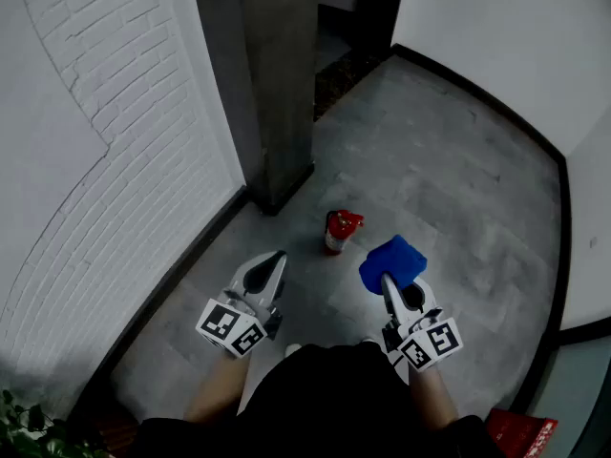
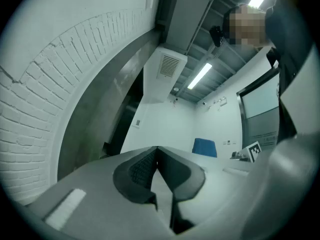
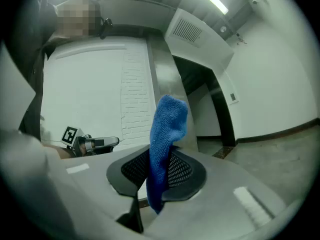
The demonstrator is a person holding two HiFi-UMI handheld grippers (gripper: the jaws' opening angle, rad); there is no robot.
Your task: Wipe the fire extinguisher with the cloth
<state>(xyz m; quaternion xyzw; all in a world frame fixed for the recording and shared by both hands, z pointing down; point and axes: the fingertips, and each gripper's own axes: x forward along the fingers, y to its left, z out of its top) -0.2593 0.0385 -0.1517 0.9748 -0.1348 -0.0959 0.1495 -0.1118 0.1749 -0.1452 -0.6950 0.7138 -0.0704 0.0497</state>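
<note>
A small red fire extinguisher [image 1: 340, 230] stands on the grey floor near a concrete pillar. My right gripper [image 1: 387, 277] is held level just to its right, shut on a blue cloth [image 1: 392, 263] that bunches up above the jaws. In the right gripper view the blue cloth [image 3: 164, 149] is pinched between the dark pads and sticks up and down past them. My left gripper [image 1: 270, 267] hangs to the lower left of the extinguisher, shut with nothing in it; in the left gripper view its pads [image 2: 145, 168] meet. The extinguisher is in neither gripper view.
A grey concrete pillar [image 1: 277, 74] rises just behind the extinguisher, with a white brick wall [image 1: 115, 160] to the left and a white wall [image 1: 516, 46] to the right. A dark skirting [image 1: 558, 256] edges the floor. A red object [image 1: 520, 432] lies at the lower right.
</note>
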